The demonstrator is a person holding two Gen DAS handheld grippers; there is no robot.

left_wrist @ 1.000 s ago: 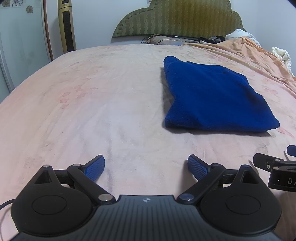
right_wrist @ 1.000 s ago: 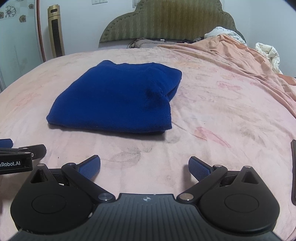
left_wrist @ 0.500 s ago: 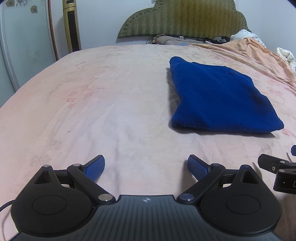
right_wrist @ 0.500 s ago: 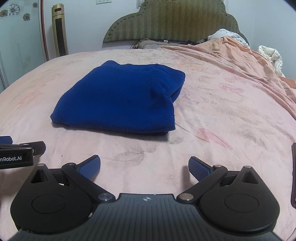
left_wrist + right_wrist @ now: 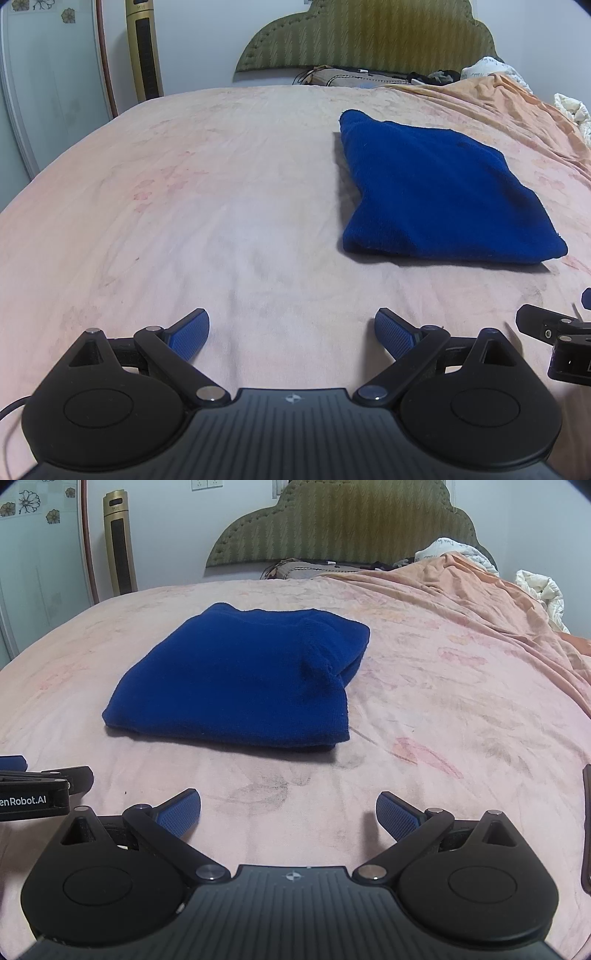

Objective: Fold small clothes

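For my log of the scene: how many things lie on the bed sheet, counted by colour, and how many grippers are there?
Blue folded garment: 1
Orange blanket: 1
Grippers: 2, left gripper and right gripper, both empty with fingers apart
Total: 4

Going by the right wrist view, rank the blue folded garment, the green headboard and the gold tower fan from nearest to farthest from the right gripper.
1. Blue folded garment: on the bed straight ahead of the right gripper, slightly left.
2. Gold tower fan: standing beside the bed, far left.
3. Green headboard: at the far end of the bed, against the wall.

The fan and headboard are close to call.
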